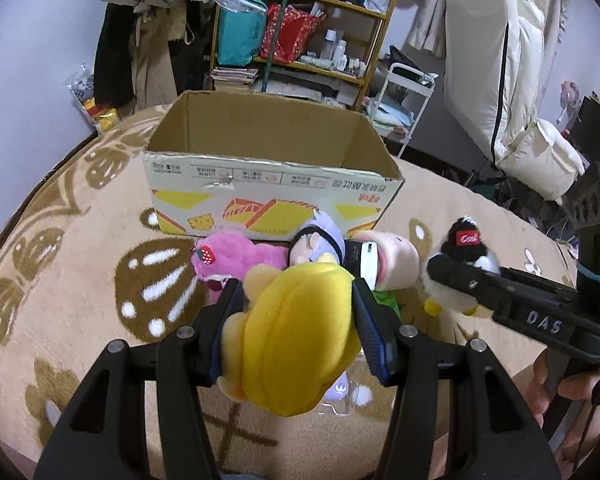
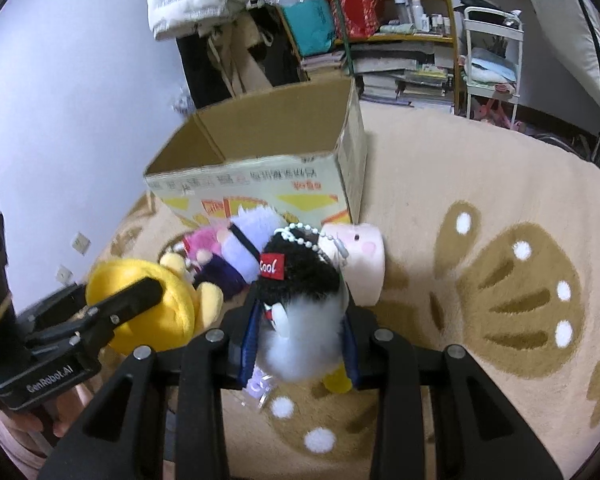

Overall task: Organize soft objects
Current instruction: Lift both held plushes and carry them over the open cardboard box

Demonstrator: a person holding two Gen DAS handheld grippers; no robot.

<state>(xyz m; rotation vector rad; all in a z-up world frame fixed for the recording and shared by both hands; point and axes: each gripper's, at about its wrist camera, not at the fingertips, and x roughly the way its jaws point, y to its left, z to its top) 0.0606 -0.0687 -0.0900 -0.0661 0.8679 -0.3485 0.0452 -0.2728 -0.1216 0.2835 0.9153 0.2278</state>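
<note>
A yellow plush toy (image 1: pixel 296 340) is clamped between the blue-padded fingers (image 1: pixel 370 332) of the left gripper (image 1: pixel 296 336), the soft body bulging out above and below the pads and held clear of the beige patterned carpet (image 1: pixel 80 280). A black-and-white plush penguin (image 2: pixel 300 312) (a red tag reading "Cool" is sewn to its black head, and a white bead chain trails from the top) is pinched between the narrowly set fingers of the right gripper (image 2: pixel 300 344), its yellow foot seen below the right pad. In the left wrist view the right gripper is seen from the side, with a hand (image 1: pixel 556 392) wrapped round its handle. Three more soft toys are left lying on the carpet just in front of an open cardboard box (image 1: pixel 272 184): a pink plush bear (image 1: pixel 236 260) with a strawberry on its head, a purple-hooded doll (image 1: pixel 320 240) beside it, and a pale pink cylindrical plush (image 1: pixel 396 260) nearest the penguin. The box stands upright on the carpet with its top open; its inside floor cannot be made out. A cluttered wooden shelf (image 1: pixel 300 40) and hanging clothes are seen behind it.
</note>
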